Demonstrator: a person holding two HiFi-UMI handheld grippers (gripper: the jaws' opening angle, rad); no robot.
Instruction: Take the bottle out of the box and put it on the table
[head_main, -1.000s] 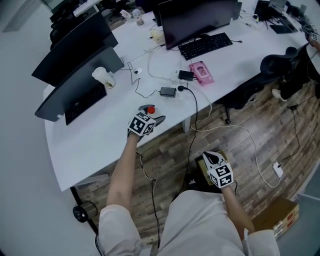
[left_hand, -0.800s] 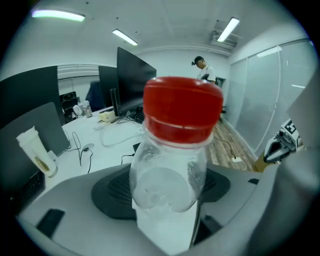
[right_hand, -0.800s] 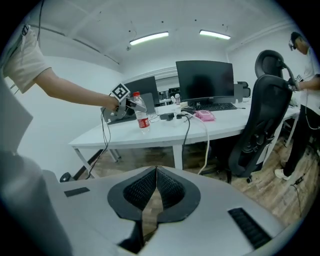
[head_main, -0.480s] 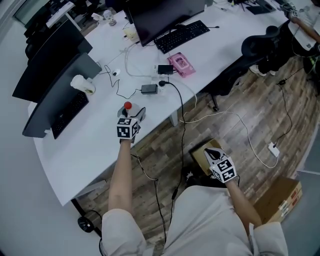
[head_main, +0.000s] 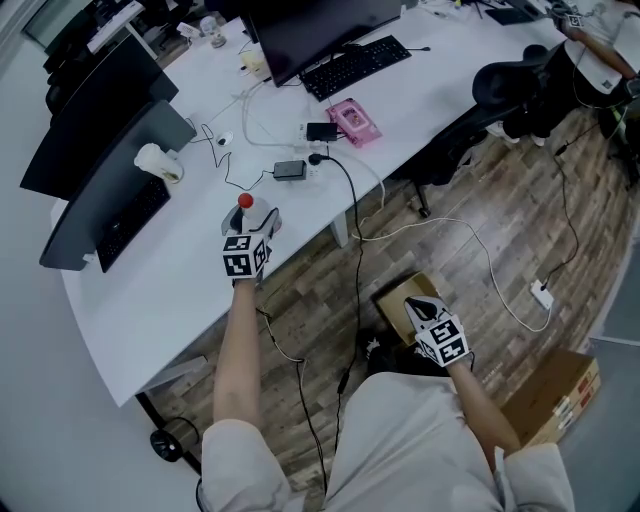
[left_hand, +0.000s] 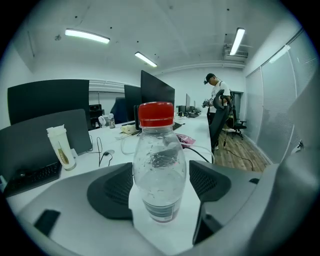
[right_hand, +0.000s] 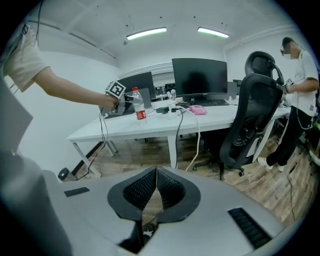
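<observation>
Since the bottle (left_hand: 159, 170) already stood upright on the table (head_main: 170, 290) between the left gripper's (head_main: 255, 222) spread, just-opening jaws, release was underway; next meant backing off without tipping it, with the right gripper (head_main: 418, 308) pressed together, empty, over the box (head_main: 390, 303).

Clear red-capped bottle (left_hand: 159, 170) upright on table (head_main: 170, 300)

Head view: my left gripper (head_main: 252, 218), jaws just opening, hides most of the bottle (head_main: 244, 201) below its cap. My right gripper (head_main: 420, 306) covers part of the box (head_main: 392, 300) at 4 o'clock. Bottle label print unreadable.
</observation>
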